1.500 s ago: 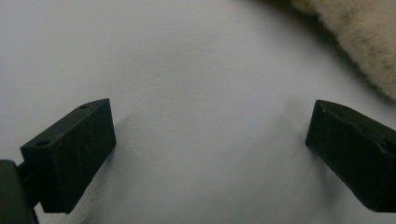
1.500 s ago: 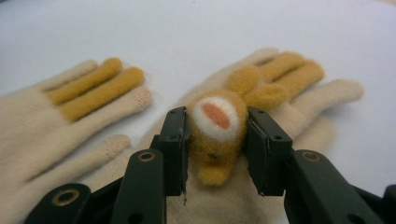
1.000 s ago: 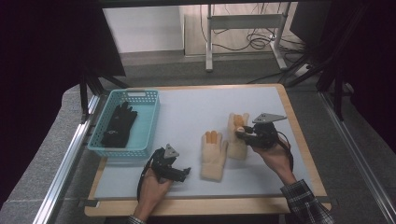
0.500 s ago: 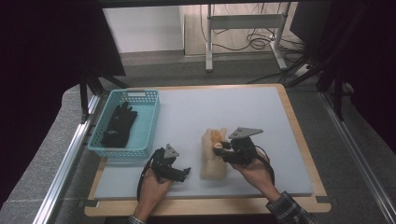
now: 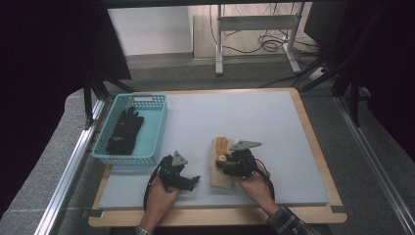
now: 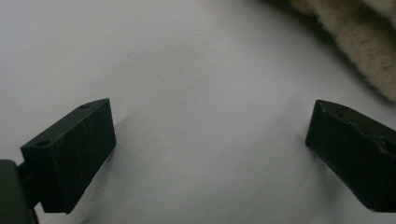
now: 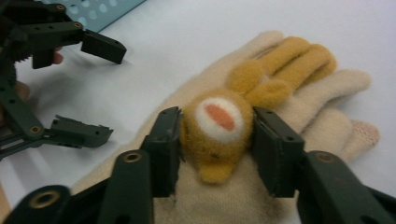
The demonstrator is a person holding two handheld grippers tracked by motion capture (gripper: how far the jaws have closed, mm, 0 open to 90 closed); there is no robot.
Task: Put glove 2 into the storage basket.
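A beige glove with an orange plush animal head lies on the white mat, near its front edge. My right gripper comes at it from the right. Its jaws have just been opening, and the pads still touch both sides of the orange head. Orange plush ears and beige glove fingers spread out beyond it. My left gripper rests low on the mat just left of the glove, open with nothing between its jaws; it is also seen in the right gripper view.
A light blue basket stands at the left of the mat with a black glove inside. The white mat lies on a wooden board. Metal rails run along both sides of the table.
My right gripper has moved left and toward the front edge with a beige glove, bringing it onto the glove that lay there. The left gripper has stayed in place.
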